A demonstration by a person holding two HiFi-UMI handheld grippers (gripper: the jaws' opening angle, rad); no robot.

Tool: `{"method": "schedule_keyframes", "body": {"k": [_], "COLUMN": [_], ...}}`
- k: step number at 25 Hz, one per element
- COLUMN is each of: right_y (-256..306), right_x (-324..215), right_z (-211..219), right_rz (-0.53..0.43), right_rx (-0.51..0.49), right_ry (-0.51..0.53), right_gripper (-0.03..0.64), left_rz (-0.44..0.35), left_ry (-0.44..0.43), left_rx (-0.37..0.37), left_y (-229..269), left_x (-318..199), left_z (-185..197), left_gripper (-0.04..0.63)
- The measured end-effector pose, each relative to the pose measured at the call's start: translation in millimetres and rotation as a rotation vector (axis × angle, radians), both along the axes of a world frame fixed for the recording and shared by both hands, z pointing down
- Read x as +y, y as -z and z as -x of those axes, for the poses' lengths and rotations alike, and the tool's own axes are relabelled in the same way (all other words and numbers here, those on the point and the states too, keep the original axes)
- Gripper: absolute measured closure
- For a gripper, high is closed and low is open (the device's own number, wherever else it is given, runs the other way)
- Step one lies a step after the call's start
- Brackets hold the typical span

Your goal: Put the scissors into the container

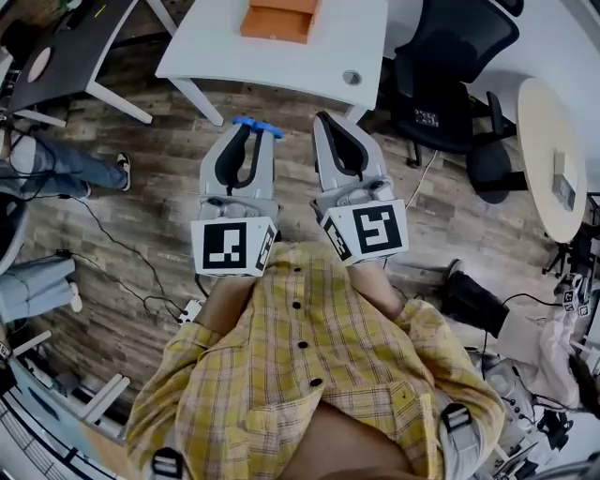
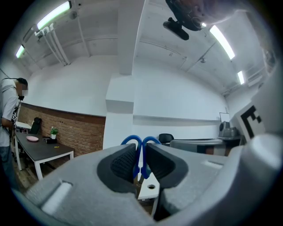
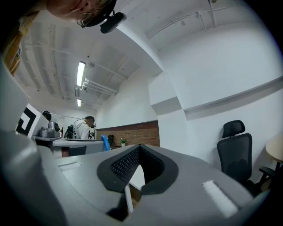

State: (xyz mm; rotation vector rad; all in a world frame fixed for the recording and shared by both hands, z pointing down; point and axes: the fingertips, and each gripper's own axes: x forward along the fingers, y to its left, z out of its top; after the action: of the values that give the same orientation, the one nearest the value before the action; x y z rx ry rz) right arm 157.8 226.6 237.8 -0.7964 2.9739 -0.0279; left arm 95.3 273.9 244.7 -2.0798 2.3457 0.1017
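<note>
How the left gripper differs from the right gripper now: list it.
The grey left gripper is shut on the blue-handled scissors; the grey right gripper is shut on nothing. Blue loops stick out past the left gripper's tips; the right gripper's tips are bare. Both point toward the white table.

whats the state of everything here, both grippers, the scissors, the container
left gripper: shut on the scissors
right gripper: shut, nothing between its jaws
blue-handled scissors: held in the left gripper, handle loops together and poking out past the jaw tips
orange box-shaped container: resting on the white table, scissors not yet in it
</note>
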Motion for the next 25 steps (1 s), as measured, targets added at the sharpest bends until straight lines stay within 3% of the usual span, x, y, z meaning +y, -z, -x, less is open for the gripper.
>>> {"method": "schedule_keyframes", "body": {"k": [13, 25], "right_y": [7.2, -1.5], "right_x": [-69.3, -105.9], "right_z": [97.1, 144.7], "right_rz": [0.006, 0.013], "right_rx": [0.014, 0.073], "right_ry": [-0.103, -0.188], "right_gripper": [0.611, 0.611], "left_rz": [0.002, 0.002], "left_ry": [-0.083, -0.131], "left_rx": [0.002, 0.046], "left_y": [5.9, 1.1], "left_x": [-75.1, -111.9], "left_z": [102.1, 151.0], "left_gripper": [0.515, 0.515]}}
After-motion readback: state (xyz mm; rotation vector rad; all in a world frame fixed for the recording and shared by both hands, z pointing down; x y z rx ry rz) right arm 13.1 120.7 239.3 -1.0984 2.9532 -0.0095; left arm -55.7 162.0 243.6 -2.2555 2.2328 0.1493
